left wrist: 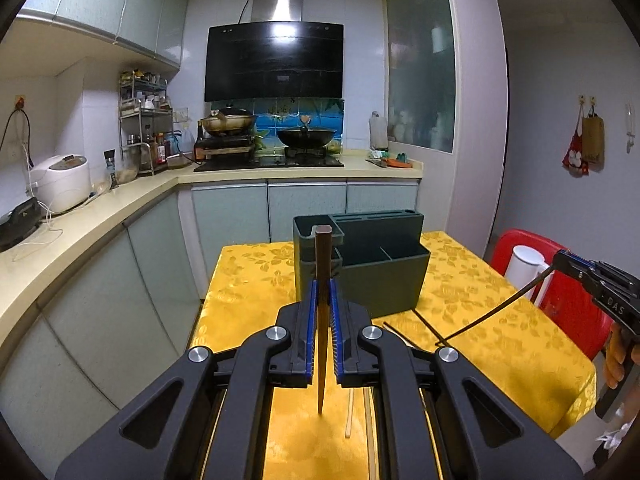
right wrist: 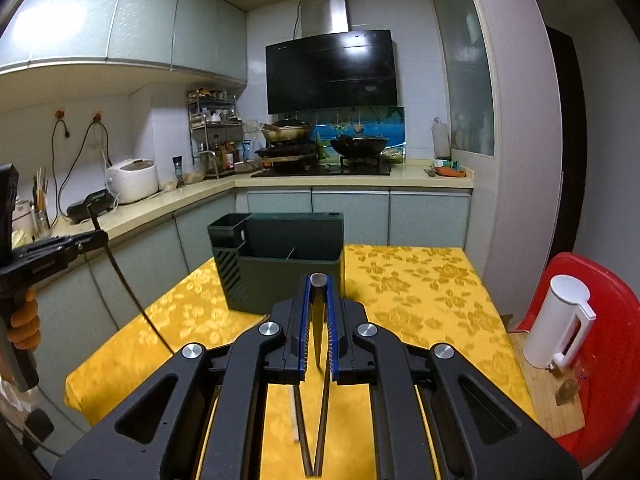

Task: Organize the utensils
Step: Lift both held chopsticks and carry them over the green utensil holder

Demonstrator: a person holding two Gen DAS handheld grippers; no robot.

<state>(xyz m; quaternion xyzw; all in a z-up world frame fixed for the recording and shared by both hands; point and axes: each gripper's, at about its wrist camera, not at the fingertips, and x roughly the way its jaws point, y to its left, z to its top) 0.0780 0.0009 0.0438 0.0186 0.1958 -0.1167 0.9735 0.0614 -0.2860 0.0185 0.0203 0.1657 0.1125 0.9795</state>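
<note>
We note the left claw (left wrist: 324, 292) pinching a dark brown chopstick (left wrist: 322, 320) above the yellow-clothed bench (left wrist: 480, 312), its tip hanging free. The right claw (right wrist: 318, 300) pinches a second dark chopstick (right wrist: 318, 320). A dark green utensil holder (left wrist: 380, 272) stands ahead on the bench; more chopsticks (left wrist: 404, 338) lie near it.

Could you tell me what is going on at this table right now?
A person is sorting chopsticks with a hand-held gripper in each hand. The left hand-held gripper is shut on one dark chopstick, and the right hand-held gripper is shut on another chopstick. Both are held above the yellow tablecloth, facing the dark green utensil holder. More chopsticks lie on the cloth.
</note>
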